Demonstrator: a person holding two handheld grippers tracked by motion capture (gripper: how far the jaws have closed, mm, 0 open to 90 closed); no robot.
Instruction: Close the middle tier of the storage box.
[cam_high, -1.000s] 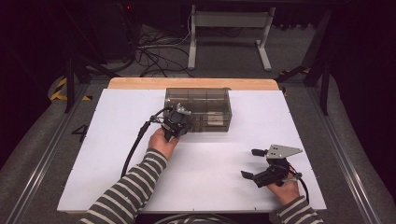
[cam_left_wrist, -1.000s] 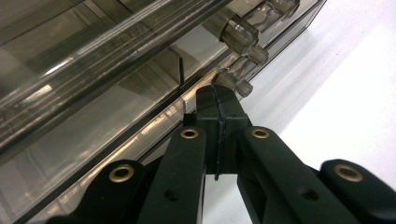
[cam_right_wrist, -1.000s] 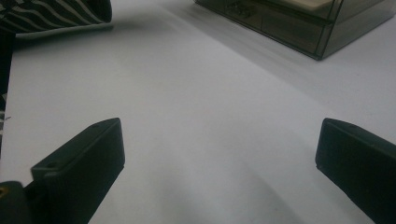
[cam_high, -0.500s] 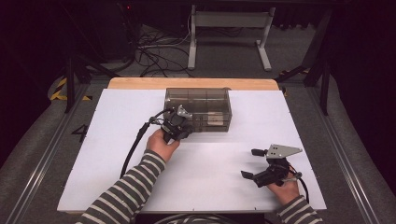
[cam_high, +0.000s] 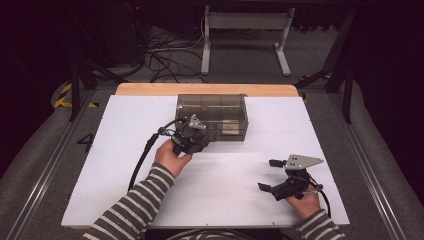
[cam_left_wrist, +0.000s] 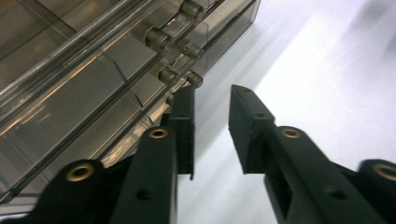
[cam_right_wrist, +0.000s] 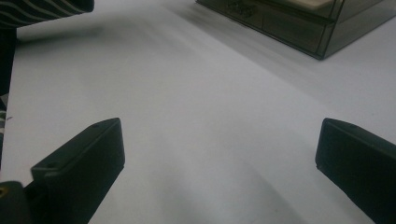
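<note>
— Two grippers on the table, so start with the one nearest you. What's the right one doing?

— My right gripper (cam_high: 272, 175) sits low at the near right of the white table (cam_high: 120, 200), jaws spread wide with bare tabletop between them. In the right gripper view the two black jaws stand far apart and grip nothing. My striped sleeve (cam_right_wrist: 42, 10) shows at that view's top left corner.

— And farther out?

— My left gripper (cam_left_wrist: 211, 100) is up against the front left of the smoky clear drawer box (cam_high: 212, 116), which stands toward the far middle of the table. Its jaws have just been opening; there's a modest gap between them now, and through it I see plain tabletop.

— Touching the box?

— In the left gripper view one fingertip (cam_left_wrist: 186, 100) lies right by the small round knobs (cam_left_wrist: 169, 74) on the drawer fronts. It looks just beside the lowest knob, though I can't tell whether it touches. The other fingertip hangs over the table, clear of the box.

— Anything inside?

— A pale flat item (cam_high: 231, 129) shows through the wall of the box on its right side, too dim to name. Beyond the table, cables (cam_high: 165, 55) lie on the floor.
</note>
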